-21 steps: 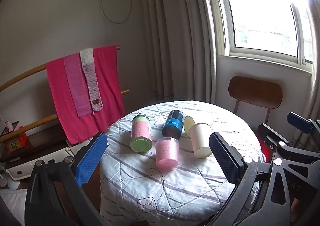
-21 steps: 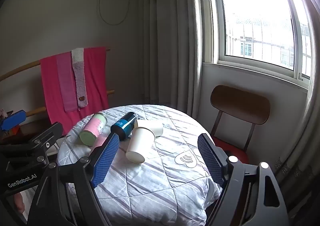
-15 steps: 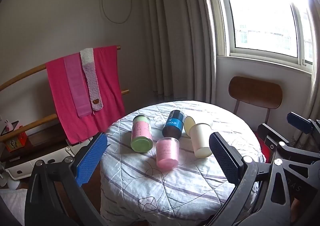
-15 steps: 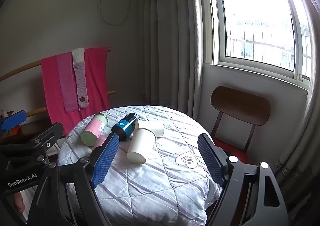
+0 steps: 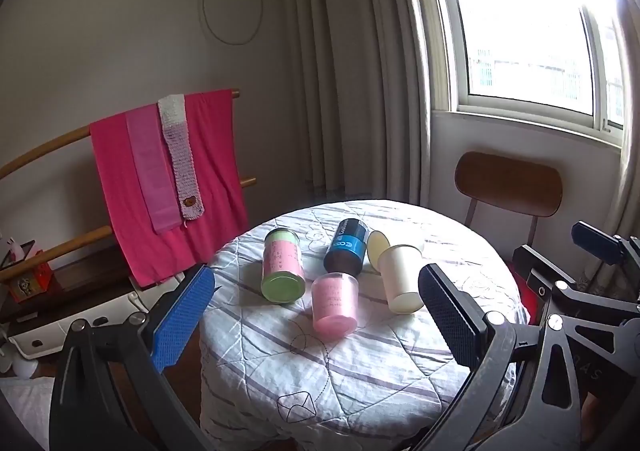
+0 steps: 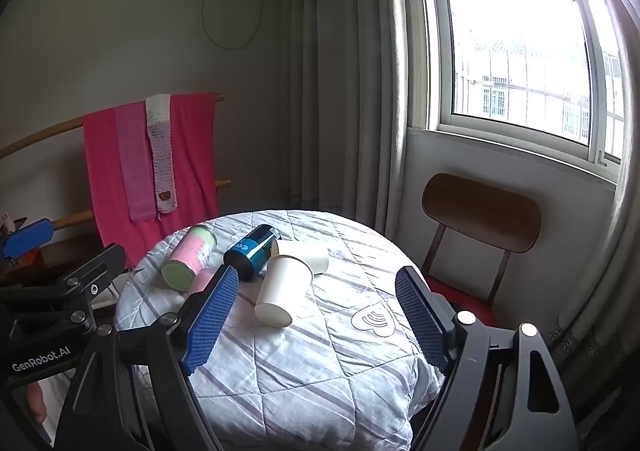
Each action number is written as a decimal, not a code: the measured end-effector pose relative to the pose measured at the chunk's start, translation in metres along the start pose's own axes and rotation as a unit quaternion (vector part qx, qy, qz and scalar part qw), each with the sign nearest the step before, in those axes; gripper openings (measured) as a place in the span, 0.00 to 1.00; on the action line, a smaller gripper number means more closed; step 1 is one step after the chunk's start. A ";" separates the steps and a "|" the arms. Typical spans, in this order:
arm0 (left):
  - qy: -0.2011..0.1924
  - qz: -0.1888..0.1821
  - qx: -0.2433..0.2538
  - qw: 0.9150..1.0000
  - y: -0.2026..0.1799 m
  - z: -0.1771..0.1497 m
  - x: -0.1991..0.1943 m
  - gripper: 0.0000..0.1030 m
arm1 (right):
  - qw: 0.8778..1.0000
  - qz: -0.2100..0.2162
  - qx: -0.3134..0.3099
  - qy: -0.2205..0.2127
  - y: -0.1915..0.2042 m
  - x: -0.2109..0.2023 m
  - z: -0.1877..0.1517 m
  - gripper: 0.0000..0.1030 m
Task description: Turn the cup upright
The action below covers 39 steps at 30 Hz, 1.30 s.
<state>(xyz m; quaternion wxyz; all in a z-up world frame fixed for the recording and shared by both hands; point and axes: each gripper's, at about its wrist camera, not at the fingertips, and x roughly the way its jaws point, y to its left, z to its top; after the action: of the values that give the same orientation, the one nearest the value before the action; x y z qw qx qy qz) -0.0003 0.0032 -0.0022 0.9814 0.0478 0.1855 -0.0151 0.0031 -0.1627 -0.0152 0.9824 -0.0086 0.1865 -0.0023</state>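
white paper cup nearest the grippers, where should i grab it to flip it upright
Grip the white paper cup across its tapered side wall at mid-length, probably from above with the right gripper. It lies on its side, base toward the camera, so both flanks are exposed.

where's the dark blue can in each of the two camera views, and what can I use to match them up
Left wrist view: the dark blue can lies on its side near the table's far middle, between the green-lidded jar and the white paper cups.
Right wrist view: the can lies left of centre, just above the left finger's blue pad.
Shared landmark: the wooden chair under the window, right of the table.
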 end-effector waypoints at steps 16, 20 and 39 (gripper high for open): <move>0.014 -0.006 0.004 1.000 -0.003 -0.003 0.008 1.00 | 1.000 -0.001 -0.002 0.009 0.000 0.005 -0.002 0.80; 0.021 -0.012 0.002 1.000 0.000 -0.004 0.011 1.00 | 1.000 -0.002 -0.003 0.013 0.000 0.008 -0.004 0.80; 0.081 -0.019 -0.021 0.996 0.033 -0.015 0.050 1.00 | 0.997 0.020 -0.011 0.080 0.002 0.050 -0.013 0.80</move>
<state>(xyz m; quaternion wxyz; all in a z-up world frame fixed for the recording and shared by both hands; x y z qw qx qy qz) 0.0424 0.0368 -0.0313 0.9636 0.0247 0.2651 -0.0259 0.0448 -0.1618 -0.0451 0.9642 -0.0153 0.2642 0.0187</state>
